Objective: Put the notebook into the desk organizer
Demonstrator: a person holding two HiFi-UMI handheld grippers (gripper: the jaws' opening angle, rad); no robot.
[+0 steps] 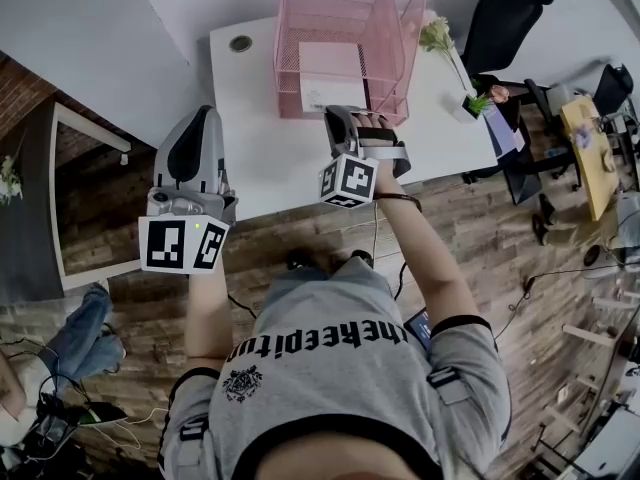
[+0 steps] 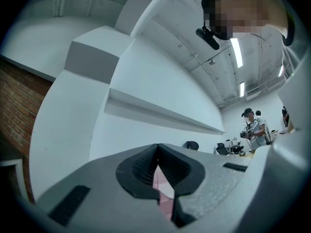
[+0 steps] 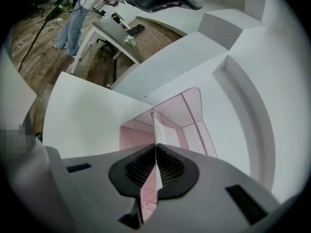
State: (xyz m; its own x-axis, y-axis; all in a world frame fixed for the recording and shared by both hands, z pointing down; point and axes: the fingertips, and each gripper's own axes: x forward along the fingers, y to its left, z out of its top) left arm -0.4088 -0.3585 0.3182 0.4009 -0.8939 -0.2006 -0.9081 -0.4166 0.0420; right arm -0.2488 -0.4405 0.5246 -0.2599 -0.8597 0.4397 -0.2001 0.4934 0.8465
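On the white desk, the pink mesh desk organizer already takes in most of the notebook. The right gripper pinches its near edge. It should probably slide the notebook straight in, kept level, before letting go. The left gripper hangs closed and empty.

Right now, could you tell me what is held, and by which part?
The right gripper pinches the notebook by its near edge; the left gripper holds nothing.

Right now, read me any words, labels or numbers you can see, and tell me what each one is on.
"thekeepit", upside down in the head view, on the person's grey shirt; the letters after it are unclear.
Shirt crest: too small to read.
Marker cubes: square patterns only, no words.
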